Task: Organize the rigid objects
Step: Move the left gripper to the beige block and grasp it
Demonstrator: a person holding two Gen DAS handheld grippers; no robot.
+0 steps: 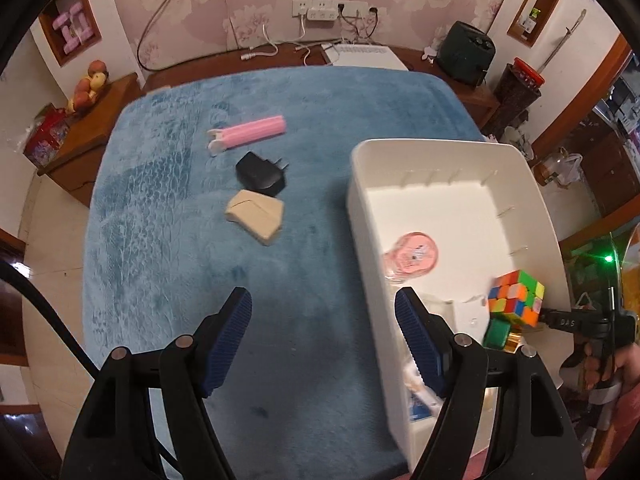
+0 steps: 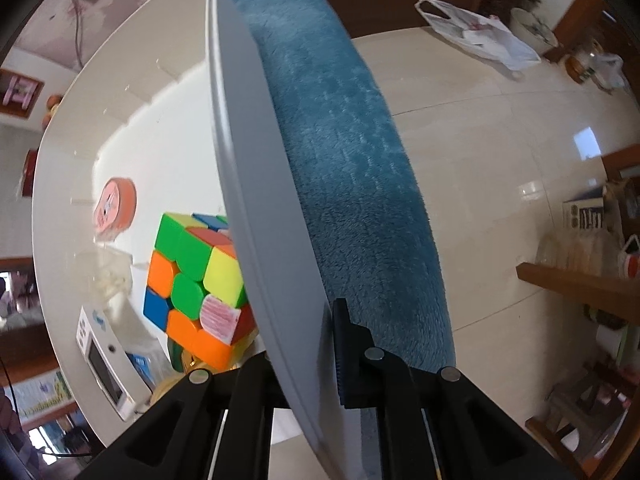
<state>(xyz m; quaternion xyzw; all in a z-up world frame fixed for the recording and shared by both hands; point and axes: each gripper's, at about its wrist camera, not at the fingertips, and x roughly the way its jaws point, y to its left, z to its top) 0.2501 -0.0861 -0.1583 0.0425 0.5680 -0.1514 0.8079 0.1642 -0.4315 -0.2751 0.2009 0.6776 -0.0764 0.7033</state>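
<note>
A white plastic bin (image 1: 532, 200) sits on the right of the blue plush mat (image 1: 168, 260). It holds a colourful puzzle cube (image 1: 516, 298), a pink round item (image 1: 412, 258) and other small things. My right gripper (image 2: 304, 344) is shut on the bin's right wall (image 2: 256, 208), one finger inside next to the cube (image 2: 200, 276), the other finger (image 2: 344, 356) outside. My left gripper (image 1: 324, 340) is open and empty over the mat, its right finger (image 1: 416, 336) above the bin's left wall. On the mat lie a pink clip (image 1: 250, 132), a black charger (image 1: 262, 174) and a beige mouse-like block (image 1: 256, 216).
A wooden cabinet (image 1: 96, 120) with fruit stands far left. A white device (image 1: 366, 54) and cables lie behind the mat under wall sockets. Tiled floor (image 2: 500, 168) with bags and wooden furniture lies to the right of the table. A white gadget with a screen (image 2: 106, 364) lies in the bin.
</note>
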